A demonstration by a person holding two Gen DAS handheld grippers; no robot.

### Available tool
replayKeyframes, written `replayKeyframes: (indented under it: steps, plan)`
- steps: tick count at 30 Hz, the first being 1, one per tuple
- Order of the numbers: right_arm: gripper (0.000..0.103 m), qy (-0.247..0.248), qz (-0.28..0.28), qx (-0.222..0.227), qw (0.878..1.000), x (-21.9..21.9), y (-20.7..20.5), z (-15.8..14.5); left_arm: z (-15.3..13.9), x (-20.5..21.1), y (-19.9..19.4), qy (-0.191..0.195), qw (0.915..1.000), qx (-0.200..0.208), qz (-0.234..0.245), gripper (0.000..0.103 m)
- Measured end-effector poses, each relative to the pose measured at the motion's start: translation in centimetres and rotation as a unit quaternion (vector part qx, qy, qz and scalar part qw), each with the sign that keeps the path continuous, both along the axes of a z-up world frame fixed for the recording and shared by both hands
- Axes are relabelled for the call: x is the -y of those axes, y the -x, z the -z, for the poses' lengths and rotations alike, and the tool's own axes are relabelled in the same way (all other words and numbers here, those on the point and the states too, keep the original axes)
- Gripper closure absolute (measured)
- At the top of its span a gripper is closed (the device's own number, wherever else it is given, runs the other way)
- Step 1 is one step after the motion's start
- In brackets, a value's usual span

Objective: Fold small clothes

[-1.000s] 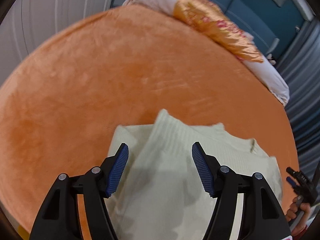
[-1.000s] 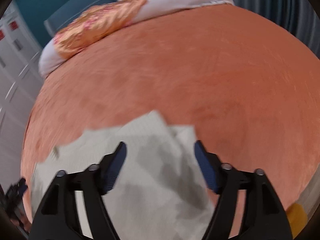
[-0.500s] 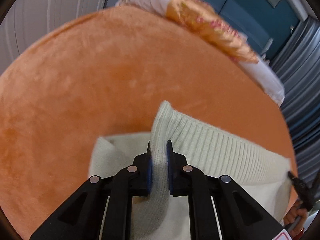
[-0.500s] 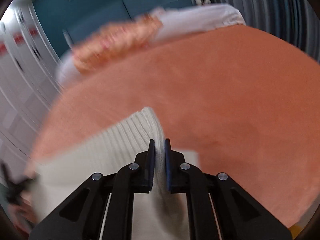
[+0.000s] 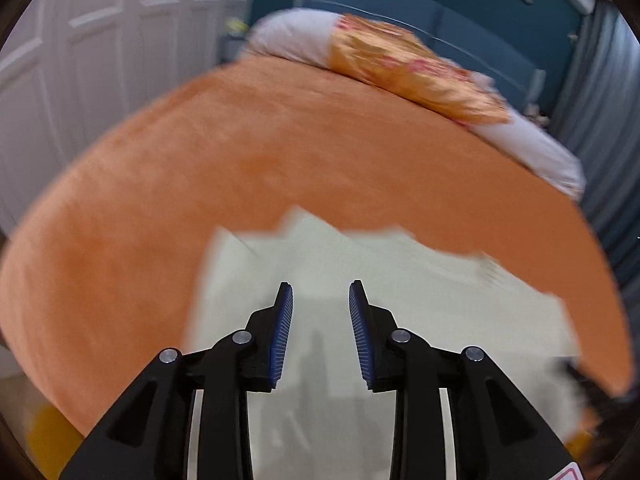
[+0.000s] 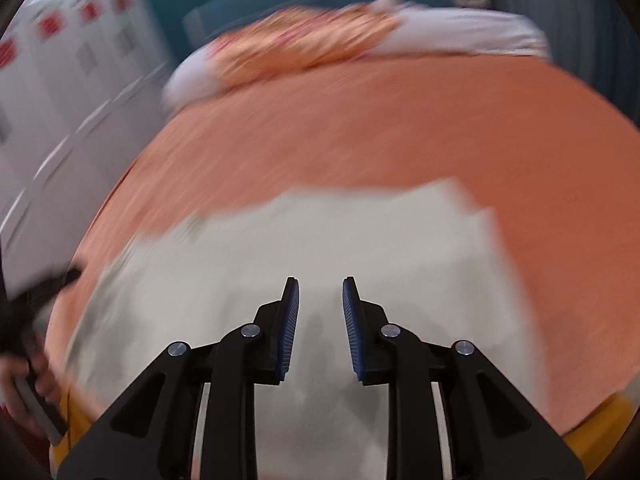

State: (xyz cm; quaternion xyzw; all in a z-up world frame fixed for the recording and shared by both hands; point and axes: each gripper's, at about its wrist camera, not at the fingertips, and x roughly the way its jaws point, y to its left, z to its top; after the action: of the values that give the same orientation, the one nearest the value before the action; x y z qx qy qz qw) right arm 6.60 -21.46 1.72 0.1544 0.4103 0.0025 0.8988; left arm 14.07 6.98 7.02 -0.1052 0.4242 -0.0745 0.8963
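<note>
Now we've let go: both the left gripper (image 5: 321,294) and the right gripper (image 6: 321,289) have just been opening, narrowly parted and empty. Our cream sweater (image 5: 420,312) lies folded near the orange bed's (image 5: 240,152) near edge, fold done.

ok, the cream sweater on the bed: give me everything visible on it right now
The cream sweater looks like a soft knit, faintly ribbed at one edge, though both views are motion-blurred. It lies flat on the orange blanket, with stepped layers along its far edge suggesting it is already partly folded. The left hand-held gripper and right hand-held gripper hang above it with a clear gap between the jaws, nothing pinched.
</note>
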Motion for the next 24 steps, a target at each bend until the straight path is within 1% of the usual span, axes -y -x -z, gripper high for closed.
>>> replayKeyframes:
  steps: [1, 2, 3, 4, 5, 6, 7, 8, 9, 10, 12, 13, 14, 15, 16, 17, 18, 19, 20, 21, 24]
  plan:
    - [0.080, -0.013, -0.022, -0.009, 1.000, -2.0, 0.5, 0.7, 0.5, 1.0, 0.9, 0.007, 0.9997, -0.012, 0.020, 0.075]
    - [0.080, -0.018, -0.031, -0.014, 0.999, -3.3, 1.0, 1.1, 1.4, 2.5, 2.1, -0.002, 0.9987, -0.024, 0.045, 0.074]
    - [0.080, -0.019, -0.044, -0.022, 0.999, -4.8, 1.4, 1.8, 2.3, 3.4, 2.7, -0.022, 0.9977, -0.031, 0.057, 0.073]
    - [0.081, -0.009, -0.049, -0.021, 0.999, -5.5, 1.9, 2.0, 3.7, 4.4, 3.5, -0.063, 0.9949, -0.048, 0.062, 0.073]
    - [0.082, 0.003, -0.048, -0.016, 0.999, -5.6, 2.3, 2.0, 4.6, 4.6, 4.0, -0.084, 0.9928, -0.062, 0.059, 0.073]
    - [0.084, 0.020, -0.050, -0.013, 0.998, -5.3, 2.9, 2.0, 5.5, 4.3, 4.4, -0.091, 0.9918, -0.071, 0.055, 0.073]
    - [0.084, 0.028, -0.048, -0.017, 0.998, -4.7, 3.5, 1.9, 5.7, 3.8, 4.9, -0.086, 0.9927, -0.065, 0.054, 0.071]
    - [0.087, 0.031, -0.042, -0.020, 0.998, -3.9, 3.9, 2.0, 5.6, 3.1, 5.4, -0.085, 0.9934, -0.059, 0.051, 0.071]
    - [0.088, 0.030, -0.034, -0.023, 0.999, -2.7, 4.5, 2.2, 5.5, 2.6, 5.6, -0.095, 0.9926, -0.060, 0.045, 0.071]
    - [0.088, 0.041, -0.012, -0.036, 0.998, -1.3, 5.4, 2.3, 5.5, 2.2, 5.7, -0.103, 0.9920, -0.062, 0.039, 0.071]
    - [0.086, 0.069, 0.036, -0.065, 0.995, 1.8, 6.5, 3.3, 5.6, 0.7, 6.2, -0.092, 0.9932, -0.066, 0.026, 0.071]
    - [0.087, 0.051, 0.061, -0.078, 0.994, 4.2, 7.7, 4.0, 5.7, 0.2, 6.3, -0.085, 0.9938, -0.069, 0.022, 0.071]
    - [0.088, 0.003, 0.086, -0.085, 0.993, 6.2, 8.8, 4.4, 6.0, -0.4, 6.9, -0.081, 0.9940, -0.072, 0.017, 0.071]
    - [0.093, -0.038, 0.102, -0.086, 0.990, 7.3, 9.4, 4.8, 6.2, -0.7, 7.4, -0.084, 0.9936, -0.074, 0.015, 0.071]
    - [0.095, -0.073, 0.122, -0.090, 0.986, 8.6, 9.9, 4.9, 6.5, -0.9, 7.9, -0.089, 0.9933, -0.072, 0.014, 0.071]
    - [0.097, -0.075, 0.131, -0.093, 0.984, 8.8, 10.1, 4.8, 6.5, -0.7, 8.2, -0.093, 0.9932, -0.067, 0.015, 0.071]
    - [0.096, -0.057, 0.135, -0.095, 0.985, 8.3, 10.1, 4.2, 6.4, -0.6, 8.3, -0.101, 0.9927, -0.065, 0.015, 0.071]
    - [0.095, -0.036, 0.128, -0.093, 0.987, 7.2, 9.8, 3.8, 6.3, -0.4, 8.3, -0.109, 0.9918, -0.064, 0.017, 0.070]
    - [0.091, -0.020, 0.115, -0.090, 0.989, 6.1, 9.6, 3.3, 6.3, -0.1, 8.4, -0.117, 0.9909, -0.064, 0.018, 0.067]
    - [0.091, -0.015, 0.095, -0.085, 0.992, 4.9, 9.2, 2.9, 6.3, 0.0, 8.5, -0.119, 0.9907, -0.063, 0.019, 0.066]
    - [0.091, -0.025, 0.035, -0.071, 0.997, 1.2, 7.3, 1.3, 6.3, 0.0, 8.9, -0.118, 0.9910, -0.059, 0.021, 0.062]
